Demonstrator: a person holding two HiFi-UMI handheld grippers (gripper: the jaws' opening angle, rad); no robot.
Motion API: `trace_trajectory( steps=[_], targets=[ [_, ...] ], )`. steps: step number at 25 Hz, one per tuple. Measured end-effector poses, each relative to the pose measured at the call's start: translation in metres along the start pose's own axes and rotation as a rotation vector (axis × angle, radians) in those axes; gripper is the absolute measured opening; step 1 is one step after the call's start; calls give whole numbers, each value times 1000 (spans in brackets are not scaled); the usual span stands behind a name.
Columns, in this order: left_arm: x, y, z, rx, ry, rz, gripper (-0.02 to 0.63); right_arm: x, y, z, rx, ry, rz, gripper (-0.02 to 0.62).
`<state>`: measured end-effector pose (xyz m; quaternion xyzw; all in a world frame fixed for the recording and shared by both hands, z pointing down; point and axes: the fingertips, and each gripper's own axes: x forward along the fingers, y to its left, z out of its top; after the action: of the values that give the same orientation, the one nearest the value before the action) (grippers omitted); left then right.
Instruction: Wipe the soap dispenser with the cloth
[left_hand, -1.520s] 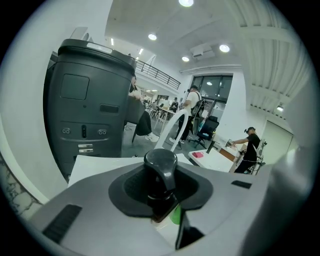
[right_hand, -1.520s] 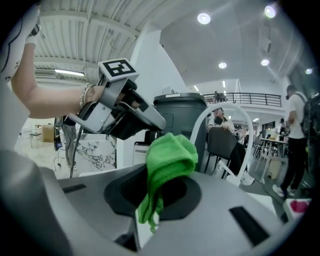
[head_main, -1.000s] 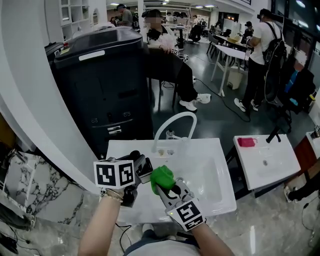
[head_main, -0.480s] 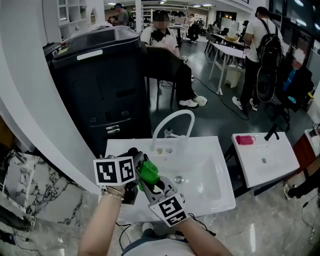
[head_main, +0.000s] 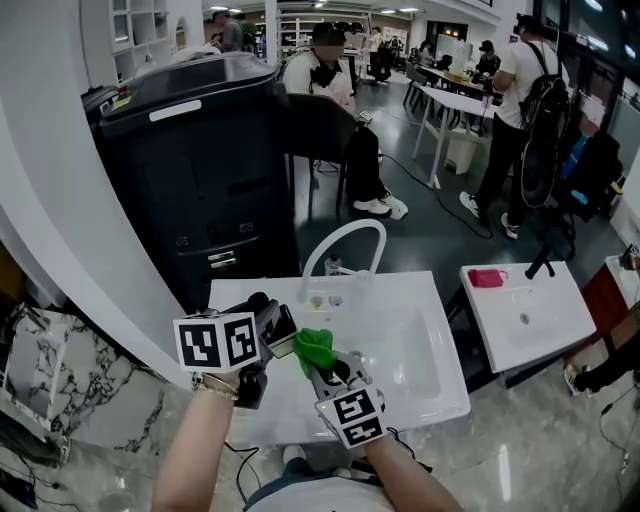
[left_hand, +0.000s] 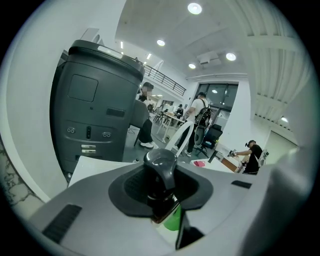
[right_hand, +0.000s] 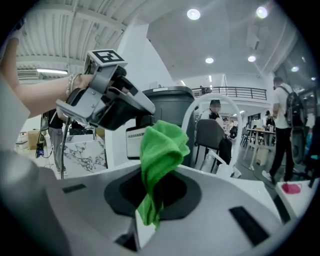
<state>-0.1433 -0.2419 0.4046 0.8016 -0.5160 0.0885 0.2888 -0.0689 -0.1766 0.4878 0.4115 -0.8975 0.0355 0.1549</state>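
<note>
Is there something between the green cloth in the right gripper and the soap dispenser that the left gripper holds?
Nothing visible stands between them. The left gripper holds the soap dispenser, and the cloth, pinched in the right gripper, sits close beside the bottle. No other object is in the gap.

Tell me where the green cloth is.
Head view, centre: the green cloth sits in the right gripper, over the white sink, beside the soap dispenser.
</note>
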Motion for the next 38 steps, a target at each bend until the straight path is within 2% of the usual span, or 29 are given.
trace_trajectory(
  steps=[4,7,11,14,18,21,23,27,32,38],
  targets=[
    [1,-2,1,31,2,-6,105,-2,-20,-12,35,29,-51,46],
    [0,-6,-1,101,1,-30,104,-11,-30,-5,47,0,-62,46],
    [-2,-20,-4,278,-35,-150,104,-30,-41,22,68,-96,-40,45],
    [-7,-29,-5,346,-71,-239,104,-41,-34,47,59,-179,30,46],
    [-13,-41,-4,370,-104,-302,104,-41,-8,66,-27,-224,121,46],
    [-12,-46,-2,387,-105,-294,104,-32,10,66,-90,-207,165,46],
    [-12,-47,-1,399,-102,-283,104,-30,15,66,-93,-203,181,46],
    [-13,-46,3,389,-106,-284,104,-27,13,60,-95,-185,188,45],
    [-18,-48,9,358,-138,-304,104,-18,7,30,-78,-102,174,46],
    [-20,-47,8,429,-128,-279,104,-10,4,10,-40,-49,167,46]
  ],
)
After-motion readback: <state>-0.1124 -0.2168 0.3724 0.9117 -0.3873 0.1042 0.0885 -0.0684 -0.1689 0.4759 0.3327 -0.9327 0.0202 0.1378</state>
